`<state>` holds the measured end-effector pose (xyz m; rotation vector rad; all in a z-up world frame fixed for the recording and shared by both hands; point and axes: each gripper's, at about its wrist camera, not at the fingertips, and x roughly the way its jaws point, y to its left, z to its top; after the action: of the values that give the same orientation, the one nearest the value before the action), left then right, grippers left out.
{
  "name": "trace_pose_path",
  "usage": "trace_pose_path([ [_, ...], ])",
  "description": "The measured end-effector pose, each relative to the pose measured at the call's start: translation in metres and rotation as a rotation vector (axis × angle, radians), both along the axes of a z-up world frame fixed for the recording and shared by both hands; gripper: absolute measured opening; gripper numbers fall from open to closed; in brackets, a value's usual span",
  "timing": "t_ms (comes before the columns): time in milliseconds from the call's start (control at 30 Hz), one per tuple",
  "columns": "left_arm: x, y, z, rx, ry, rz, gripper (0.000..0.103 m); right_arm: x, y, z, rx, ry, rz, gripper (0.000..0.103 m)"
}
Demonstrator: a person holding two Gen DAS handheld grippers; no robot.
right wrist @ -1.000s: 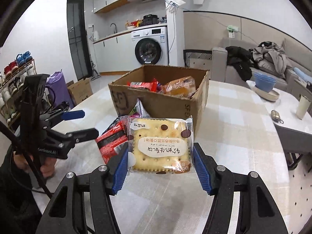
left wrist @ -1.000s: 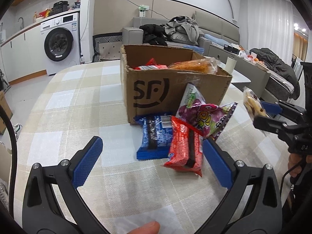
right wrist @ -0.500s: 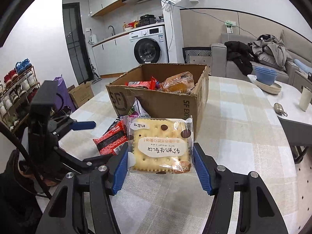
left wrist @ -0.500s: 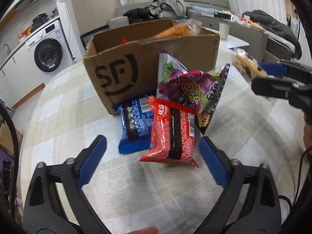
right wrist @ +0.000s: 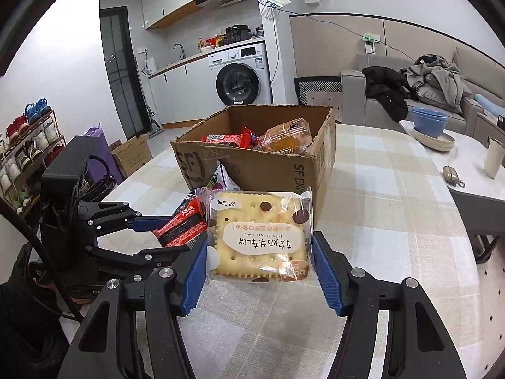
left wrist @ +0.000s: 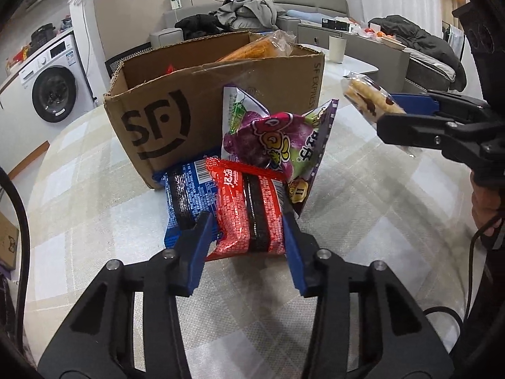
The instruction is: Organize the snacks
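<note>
A red snack pack (left wrist: 246, 208) lies on the checked table, partly over a blue pack (left wrist: 184, 195), with a purple candy bag (left wrist: 274, 145) leaning against the cardboard box (left wrist: 189, 117). My left gripper (left wrist: 247, 237) is closing its jaws on the red pack, and both blue pads touch its sides. The right wrist view shows the same grip, the left gripper (right wrist: 164, 230) clamped on the red pack (right wrist: 183, 224). My right gripper (right wrist: 258, 252) is shut on a wrapped cracker pack (right wrist: 258, 237), held above the table in front of the box (right wrist: 268, 170). Several snacks lie inside the box.
A side table at right carries blue bowls (right wrist: 429, 120) and a white cup (right wrist: 494, 161). Behind stand a sofa with clothes (right wrist: 432, 82), a washing machine (right wrist: 240, 79) and a shoe rack (right wrist: 28, 145) at far left. A person's hand (left wrist: 486, 202) holds the right gripper.
My left gripper came forward and down to the red pack, and its jaws went from wide open to tight against the pack's sides. The right gripper kept still with the cracker pack.
</note>
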<state>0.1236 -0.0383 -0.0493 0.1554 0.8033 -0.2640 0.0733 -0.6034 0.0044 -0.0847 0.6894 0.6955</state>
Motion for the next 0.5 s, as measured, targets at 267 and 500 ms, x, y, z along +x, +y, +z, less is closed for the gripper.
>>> trace_pose_path([
  [267, -0.007, 0.004, 0.003, -0.026, -0.002, -0.004, 0.035, 0.000, -0.001, 0.000, 0.006, -0.001, -0.005, 0.063],
  [500, -0.016, 0.013, 0.009, -0.070, -0.009, 0.001, 0.035, 0.000, -0.004, 0.004, 0.017, -0.009, -0.012, 0.063],
])
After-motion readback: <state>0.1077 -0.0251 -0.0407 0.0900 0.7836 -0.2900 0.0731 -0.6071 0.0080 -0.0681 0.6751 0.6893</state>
